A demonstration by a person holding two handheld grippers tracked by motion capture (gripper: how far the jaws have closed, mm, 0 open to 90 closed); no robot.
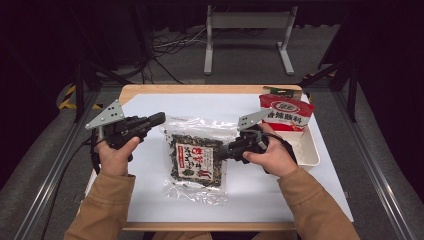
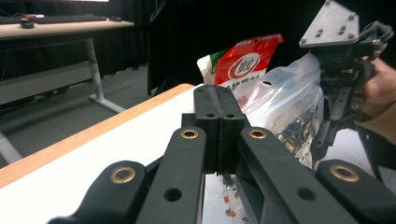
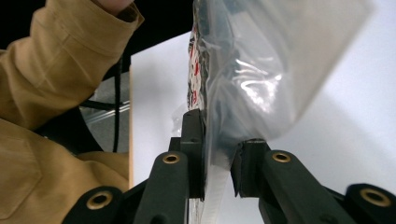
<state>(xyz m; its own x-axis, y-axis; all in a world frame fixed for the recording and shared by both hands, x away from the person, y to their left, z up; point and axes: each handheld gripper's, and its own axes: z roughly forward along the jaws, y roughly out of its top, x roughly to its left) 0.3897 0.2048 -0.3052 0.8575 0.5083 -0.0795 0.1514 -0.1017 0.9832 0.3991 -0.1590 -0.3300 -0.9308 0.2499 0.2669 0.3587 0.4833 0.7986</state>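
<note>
Right gripper (image 1: 223,153) clamps clear snack bag's (image 1: 195,159) right edge, bag mid-table on white mat (image 1: 150,200); left gripper (image 1: 159,119) closed, empty, beside bag's top-left corner. Grasp done; lift and placement, perhaps white tray (image 1: 312,150), remain

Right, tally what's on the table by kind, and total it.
Clear bag: 1
Red packet: 1
White tray: 1
Total: 3
</note>
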